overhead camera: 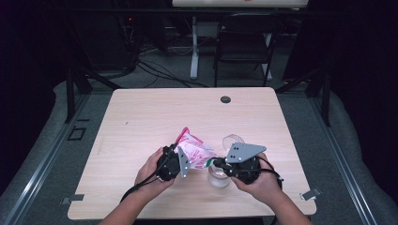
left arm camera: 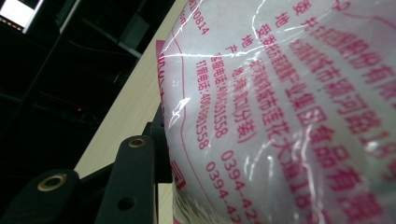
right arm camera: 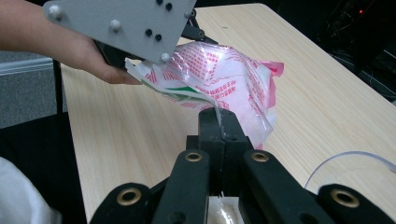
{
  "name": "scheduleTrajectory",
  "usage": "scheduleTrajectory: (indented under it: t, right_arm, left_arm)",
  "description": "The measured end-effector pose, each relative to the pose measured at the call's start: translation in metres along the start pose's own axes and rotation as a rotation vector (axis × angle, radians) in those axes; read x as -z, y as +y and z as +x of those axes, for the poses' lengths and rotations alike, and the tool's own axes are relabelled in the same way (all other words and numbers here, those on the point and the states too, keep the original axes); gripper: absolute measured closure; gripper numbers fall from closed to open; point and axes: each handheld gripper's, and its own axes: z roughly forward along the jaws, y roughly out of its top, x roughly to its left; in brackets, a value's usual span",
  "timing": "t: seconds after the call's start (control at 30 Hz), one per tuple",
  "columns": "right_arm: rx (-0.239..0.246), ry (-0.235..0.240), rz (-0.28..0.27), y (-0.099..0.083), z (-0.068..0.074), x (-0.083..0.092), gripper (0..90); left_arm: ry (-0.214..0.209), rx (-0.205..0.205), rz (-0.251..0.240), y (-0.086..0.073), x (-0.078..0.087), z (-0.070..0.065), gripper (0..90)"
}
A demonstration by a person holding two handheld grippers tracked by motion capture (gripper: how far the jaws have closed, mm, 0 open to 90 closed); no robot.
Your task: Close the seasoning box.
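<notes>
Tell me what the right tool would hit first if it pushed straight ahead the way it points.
The bag: the right tool is already shut on its corner, with the bulk of it just beyond.

A light wooden table (overhead camera: 141, 122) carries a clear glass jar (overhead camera: 218, 177) and, seemingly, its lid (overhead camera: 233, 139).

A printed plastic bag (overhead camera: 193, 149) is held above the table (overhead camera: 141, 122), near its front edge, between the left gripper (overhead camera: 177, 161) on its left and the right gripper (overhead camera: 217, 164) on its right. A glass cup (overhead camera: 218, 176) is set on the table just below the right gripper. A round lid (overhead camera: 233, 140) is placed behind the cup.
</notes>
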Motion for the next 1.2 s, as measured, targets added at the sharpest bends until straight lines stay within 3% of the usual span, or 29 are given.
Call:
scheduleTrajectory:
  t: [0.63,1.2]
  right_arm:
    - [0.002,0.003,0.015,-0.006,0.004,-0.004,90.0]
    - [0.004,0.003,0.015,-0.009,0.005,-0.005,90.0]
  left_arm:
    - [0.121,-0.065,-0.038,-0.005,0.000,-0.014,60.5]
    - [0.159,-0.104,-0.036,-0.005,0.002,-0.015,60.7]
